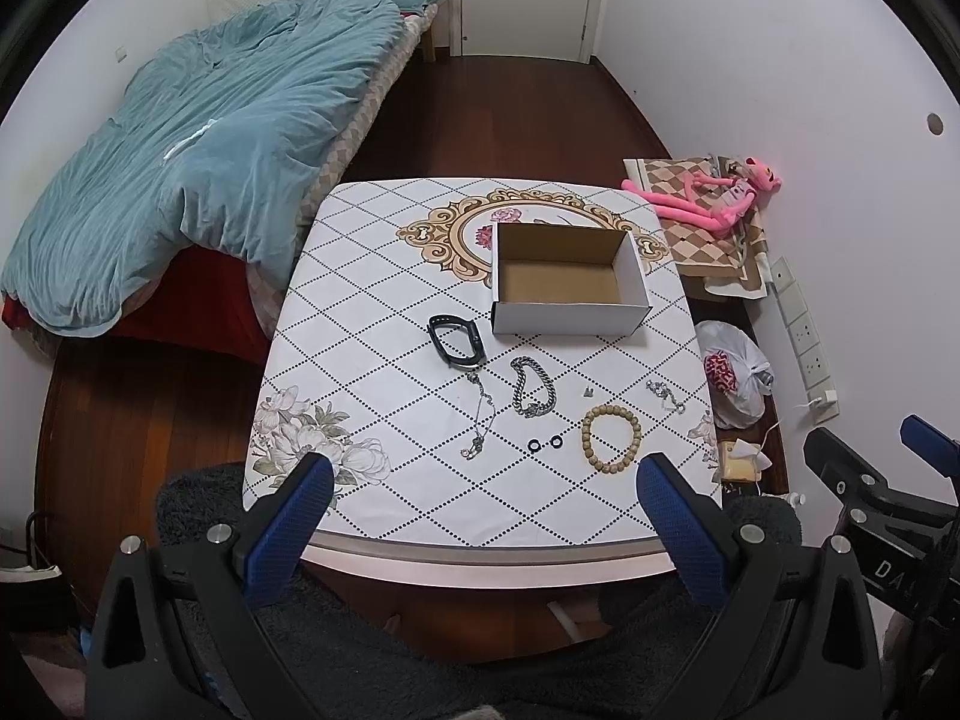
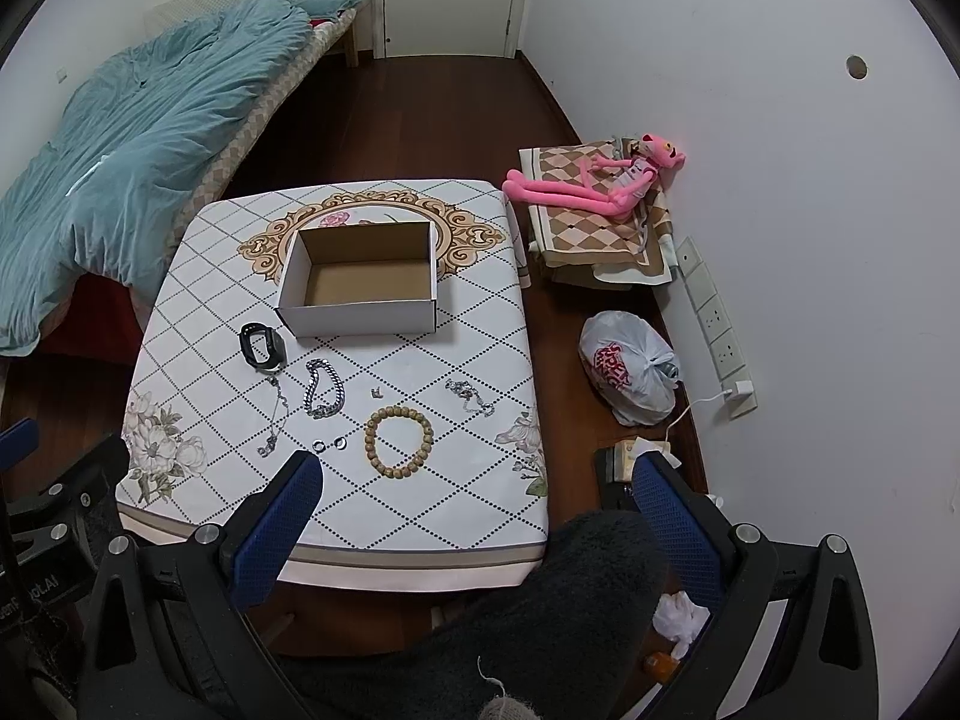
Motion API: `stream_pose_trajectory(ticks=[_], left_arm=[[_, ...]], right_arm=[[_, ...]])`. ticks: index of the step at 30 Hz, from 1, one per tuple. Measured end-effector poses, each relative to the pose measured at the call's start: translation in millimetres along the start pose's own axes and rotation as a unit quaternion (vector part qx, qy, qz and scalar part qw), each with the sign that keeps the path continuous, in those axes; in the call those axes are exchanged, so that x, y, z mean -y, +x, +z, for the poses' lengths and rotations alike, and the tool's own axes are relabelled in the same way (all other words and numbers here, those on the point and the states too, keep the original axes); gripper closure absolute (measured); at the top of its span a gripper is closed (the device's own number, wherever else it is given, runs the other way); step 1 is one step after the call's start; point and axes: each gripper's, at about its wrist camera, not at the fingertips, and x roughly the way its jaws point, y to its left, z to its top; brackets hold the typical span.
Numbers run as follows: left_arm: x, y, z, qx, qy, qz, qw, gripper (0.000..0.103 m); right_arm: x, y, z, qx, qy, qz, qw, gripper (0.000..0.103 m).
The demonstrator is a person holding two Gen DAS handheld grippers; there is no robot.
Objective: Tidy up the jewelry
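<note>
An open white cardboard box [image 1: 570,319] [image 2: 360,318] stands empty on the patterned table [image 1: 384,396] [image 2: 468,480]. In front of it lie a black wristband [image 1: 455,341] [image 2: 261,347], a thick silver chain [image 1: 533,387] [image 2: 324,389], a thin silver necklace [image 1: 480,420] [image 2: 273,417], two small black rings [image 1: 543,443] [image 2: 329,444], a wooden bead bracelet [image 1: 611,439] [image 2: 399,443], a small silver piece [image 1: 588,391] [image 2: 377,393] and a silver chain [image 1: 665,394] [image 2: 469,395]. My left gripper [image 1: 489,474] and right gripper [image 2: 477,474] are open, empty, above the table's near edge.
A bed with a blue duvet [image 1: 198,138] is at the left. A pink plush toy [image 2: 600,180] lies on folded cloth at the right wall. A white plastic bag [image 2: 630,366] and a power strip [image 2: 717,324] are on the floor to the right.
</note>
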Motion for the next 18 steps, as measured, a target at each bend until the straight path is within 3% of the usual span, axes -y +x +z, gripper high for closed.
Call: stream_pose_trajectory(ticks=[18], left_arm=[[1.3, -0.3, -1.7, 0.0, 0.001, 0.001, 1.0, 0.0]], right_arm=[[0.1, 0.0, -0.1, 0.0, 0.001, 0.0, 1.0, 0.0]])
